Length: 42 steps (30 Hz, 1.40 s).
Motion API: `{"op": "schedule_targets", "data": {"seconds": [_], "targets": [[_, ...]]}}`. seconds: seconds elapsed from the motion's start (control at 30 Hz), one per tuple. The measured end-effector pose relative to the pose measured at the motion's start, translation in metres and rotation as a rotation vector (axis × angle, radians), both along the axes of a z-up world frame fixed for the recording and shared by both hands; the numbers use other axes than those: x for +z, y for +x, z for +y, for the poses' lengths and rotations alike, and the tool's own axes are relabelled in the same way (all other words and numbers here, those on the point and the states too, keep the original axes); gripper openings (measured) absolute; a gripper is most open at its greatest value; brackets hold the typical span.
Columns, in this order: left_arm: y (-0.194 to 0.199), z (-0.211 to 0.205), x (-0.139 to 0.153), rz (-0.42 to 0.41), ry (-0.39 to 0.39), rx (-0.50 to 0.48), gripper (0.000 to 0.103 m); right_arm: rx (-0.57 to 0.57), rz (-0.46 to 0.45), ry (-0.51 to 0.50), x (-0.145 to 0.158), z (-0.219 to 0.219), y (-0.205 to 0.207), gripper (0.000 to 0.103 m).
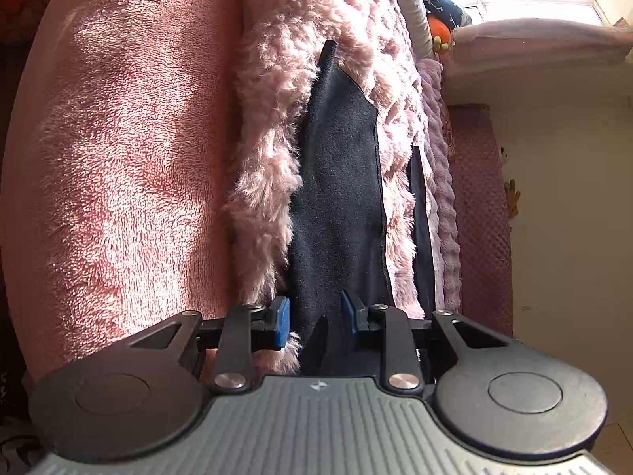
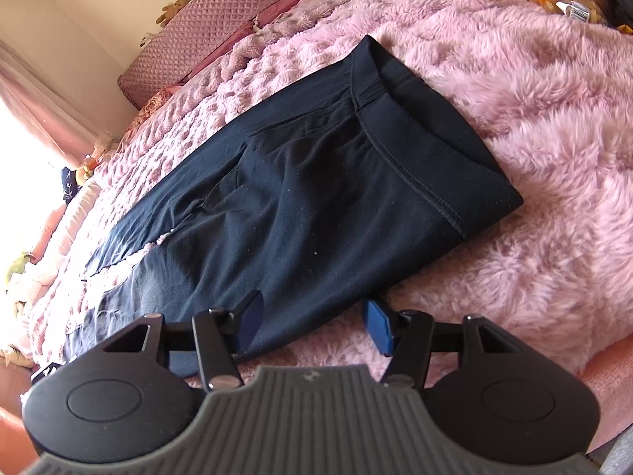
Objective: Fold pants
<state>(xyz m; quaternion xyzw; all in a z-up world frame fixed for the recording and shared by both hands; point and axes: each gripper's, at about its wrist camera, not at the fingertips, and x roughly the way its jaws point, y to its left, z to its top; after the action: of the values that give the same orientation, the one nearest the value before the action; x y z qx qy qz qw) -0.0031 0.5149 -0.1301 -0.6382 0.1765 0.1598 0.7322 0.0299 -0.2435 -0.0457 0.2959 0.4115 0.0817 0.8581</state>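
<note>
The dark pants (image 2: 308,182) lie flat on the pink fluffy bed (image 2: 534,126), long axis running from the waistband toward the legs. The left claw (image 1: 314,322) is narrowed on leg fabric bunched between its pads. The right claw (image 2: 316,326) stands half-wide astride the pants' near edge, gripping nothing yet.

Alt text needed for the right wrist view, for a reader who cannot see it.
Dark navy pants lie flat on a fluffy pink blanket, waistband toward the upper right. The right gripper hovers at their near edge, jaws apart, one blue pad over the fabric, the other over the blanket.
</note>
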Motion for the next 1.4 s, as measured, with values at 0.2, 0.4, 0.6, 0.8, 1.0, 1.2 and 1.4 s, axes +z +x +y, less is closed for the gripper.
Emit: {"op": "schedule_targets", "data": {"seconds": [0.2, 0.4, 0.6, 0.8, 1.0, 1.2, 1.4], "targets": [[-0.054, -0.084, 0.087, -0.011, 0.316, 0.046, 0.033, -0.067, 0.024, 0.101, -0.007, -0.020, 0.001, 0.048], [-0.025, -0.196, 0.126, -0.122, 0.220, -0.276, 0.036, -0.143, 0.044, 0.294, -0.025, -0.044, 0.001, 0.030], [0.001, -0.308, 0.095, -0.099, -0.122, -0.485, 0.036, -0.232, 0.041, 0.391, -0.033, -0.067, -0.009, 0.025], [0.010, -0.382, 0.063, 0.001, -0.230, -0.485, 0.036, -0.275, 0.050, 0.461, -0.043, -0.079, -0.007, 0.025], [0.044, -0.424, 0.044, 0.148, -0.090, -0.562, 0.036, -0.246, 0.037, 0.438, -0.048, -0.075, 0.000, 0.024], [0.051, -0.402, 0.016, 0.135, -0.110, -0.535, 0.036, -0.239, 0.044, 0.483, -0.063, -0.082, 0.004, 0.018], [0.056, -0.373, -0.002, 0.086, -0.143, -0.432, 0.036, -0.277, 0.041, 0.537, -0.067, -0.087, 0.000, 0.014]]}}
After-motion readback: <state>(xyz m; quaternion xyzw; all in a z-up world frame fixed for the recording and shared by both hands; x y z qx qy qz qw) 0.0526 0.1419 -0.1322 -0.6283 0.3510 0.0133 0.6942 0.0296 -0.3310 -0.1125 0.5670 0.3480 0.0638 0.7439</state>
